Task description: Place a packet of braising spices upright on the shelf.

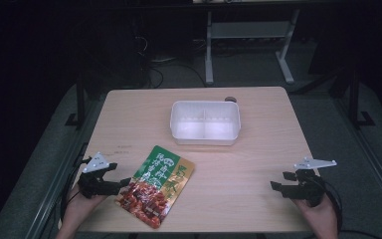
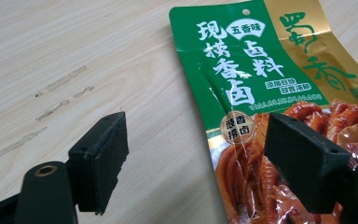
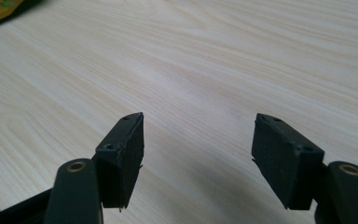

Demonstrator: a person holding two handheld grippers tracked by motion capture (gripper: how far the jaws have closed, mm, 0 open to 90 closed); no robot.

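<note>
Jaws of left gripper (image 1: 121, 175) stand wide and empty beside the pouch (image 1: 156, 185), which looks light, floppy, slippery; grip its edge.

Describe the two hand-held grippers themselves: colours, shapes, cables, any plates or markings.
Both are black, each with two blocky, flat-faced jaws on arms with a brass-coloured ringed hole at the base. The left hand-held gripper carries a light grey three-cornered plate with small dark dots; the right hand-held gripper has a similar plate. Thin black cables trail from each towards the table's near edge. No sleeves can be made out.
</note>
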